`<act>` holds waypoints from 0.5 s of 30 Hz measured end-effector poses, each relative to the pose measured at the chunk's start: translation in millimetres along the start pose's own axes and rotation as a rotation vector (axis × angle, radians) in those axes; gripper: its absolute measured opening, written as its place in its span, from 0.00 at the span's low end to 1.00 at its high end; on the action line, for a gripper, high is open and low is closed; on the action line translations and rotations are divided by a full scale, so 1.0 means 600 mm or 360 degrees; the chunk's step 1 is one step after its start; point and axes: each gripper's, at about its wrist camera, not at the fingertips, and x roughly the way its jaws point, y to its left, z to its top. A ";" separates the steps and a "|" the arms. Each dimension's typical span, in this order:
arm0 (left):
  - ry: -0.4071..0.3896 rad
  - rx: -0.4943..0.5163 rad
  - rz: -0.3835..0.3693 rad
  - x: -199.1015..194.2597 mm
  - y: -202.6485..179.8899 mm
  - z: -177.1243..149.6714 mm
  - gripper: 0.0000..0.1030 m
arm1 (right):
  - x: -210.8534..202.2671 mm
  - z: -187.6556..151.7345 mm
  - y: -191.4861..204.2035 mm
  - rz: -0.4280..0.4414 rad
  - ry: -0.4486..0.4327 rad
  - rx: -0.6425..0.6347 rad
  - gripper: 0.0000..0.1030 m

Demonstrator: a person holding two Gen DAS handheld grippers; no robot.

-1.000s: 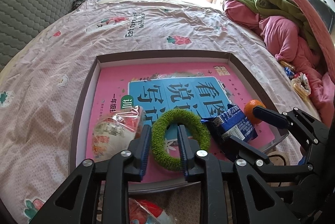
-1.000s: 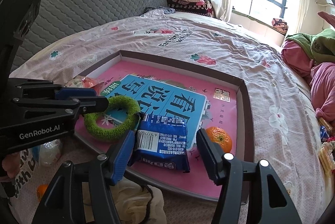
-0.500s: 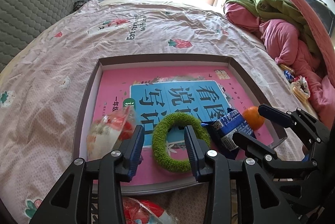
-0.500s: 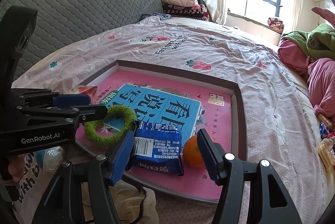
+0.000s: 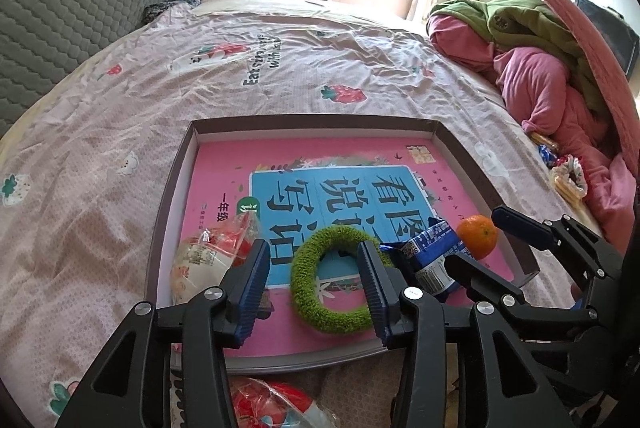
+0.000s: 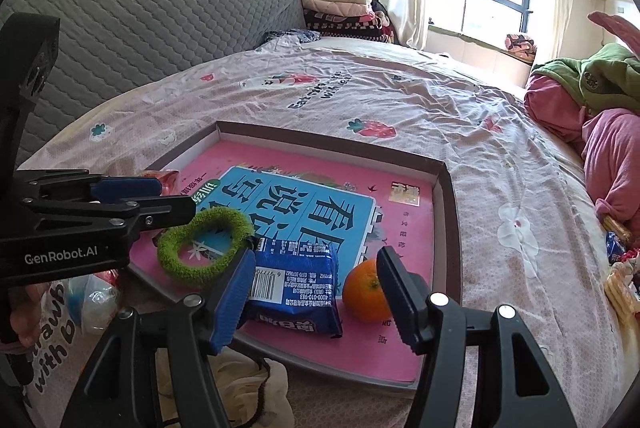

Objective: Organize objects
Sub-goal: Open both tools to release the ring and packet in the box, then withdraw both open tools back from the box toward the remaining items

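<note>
A brown-rimmed shallow box (image 5: 312,121) with a pink book as its floor lies on the bed. In it lie a clear snack bag (image 5: 208,256), a fuzzy green ring (image 5: 320,308), a blue snack packet (image 5: 432,248) and an orange (image 5: 478,236). My left gripper (image 5: 314,288) is open and empty, its fingers to either side of the ring's near left part without touching. My right gripper (image 6: 316,292) is open and empty, just in front of the blue packet (image 6: 296,284) and the orange (image 6: 366,290). The ring (image 6: 204,244) lies left of the packet.
The bed sheet (image 5: 280,59) stretches far behind the box. A pile of pink and green clothes (image 5: 540,55) lies at the right. Snack packs (image 5: 568,179) lie near it. A plastic bag (image 5: 276,404) lies below the box's near edge. A grey headboard (image 6: 140,27) stands at the left.
Both grippers have pulled back and risen a little. The left jaws have opened wider and come off the green ring, which now lies flat in the box.
</note>
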 end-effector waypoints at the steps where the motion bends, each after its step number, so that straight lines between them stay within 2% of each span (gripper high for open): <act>1: -0.0004 0.0000 0.0002 -0.001 0.000 0.001 0.46 | -0.001 0.001 0.000 0.0002 -0.0002 0.0001 0.61; 7: -0.0018 0.0000 0.0009 -0.008 0.000 0.003 0.47 | -0.007 0.001 -0.002 0.0000 -0.0020 0.0009 0.61; 15: -0.0052 -0.0012 0.0018 -0.028 -0.002 0.004 0.54 | -0.018 0.006 -0.007 -0.0001 -0.0051 0.0020 0.61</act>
